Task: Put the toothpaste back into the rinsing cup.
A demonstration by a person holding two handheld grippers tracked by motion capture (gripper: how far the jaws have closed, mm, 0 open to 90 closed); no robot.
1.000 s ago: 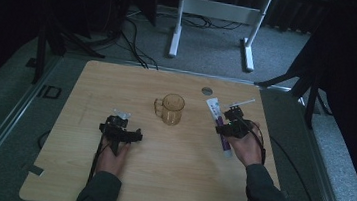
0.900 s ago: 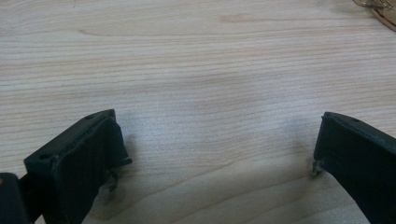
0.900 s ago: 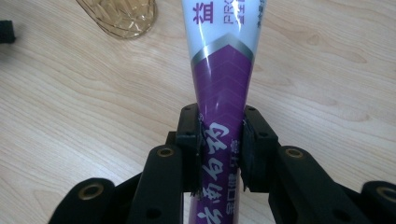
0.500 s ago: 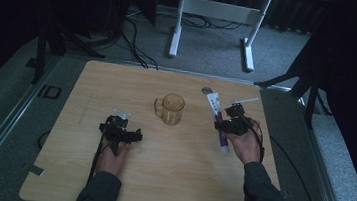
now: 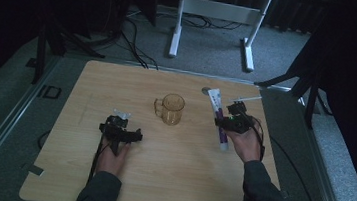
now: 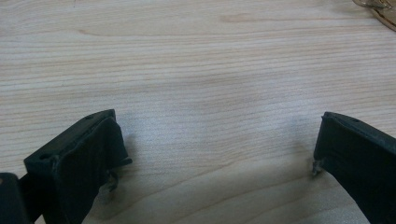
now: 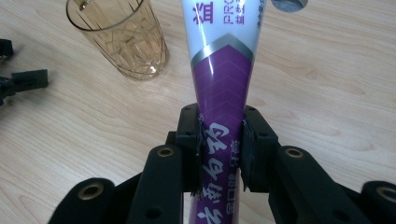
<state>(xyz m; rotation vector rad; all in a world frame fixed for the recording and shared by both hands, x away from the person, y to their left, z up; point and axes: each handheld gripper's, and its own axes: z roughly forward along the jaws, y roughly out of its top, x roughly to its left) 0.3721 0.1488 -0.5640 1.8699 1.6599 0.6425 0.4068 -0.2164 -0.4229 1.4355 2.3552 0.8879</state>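
A purple and white toothpaste tube (image 7: 224, 70) runs away from my right gripper (image 7: 221, 140), whose jaws are shut on its purple lower part. In the high view the tube (image 5: 215, 104) sits at the right of the wooden table (image 5: 167, 185), with the right gripper (image 5: 232, 119) on it. An amber glass mug (image 5: 171, 109) stands upright at the table's middle; it is up and left of the tube as an amber glass (image 7: 121, 39). My left gripper (image 5: 121, 134) rests low at the left, jaws wide open over bare wood (image 6: 210, 93).
A small grey round disc (image 5: 205, 90) lies beyond the tube's far end. A thin white stick (image 5: 247, 99) lies near the table's right rear. A white frame (image 5: 215, 14) stands on the carpet behind the table. The mug's edge (image 6: 380, 11) touches the left gripper view's top right corner.
My right gripper has shifted slightly with the tube in its jaws; the tube's far end has moved a little. The left gripper has stayed put.
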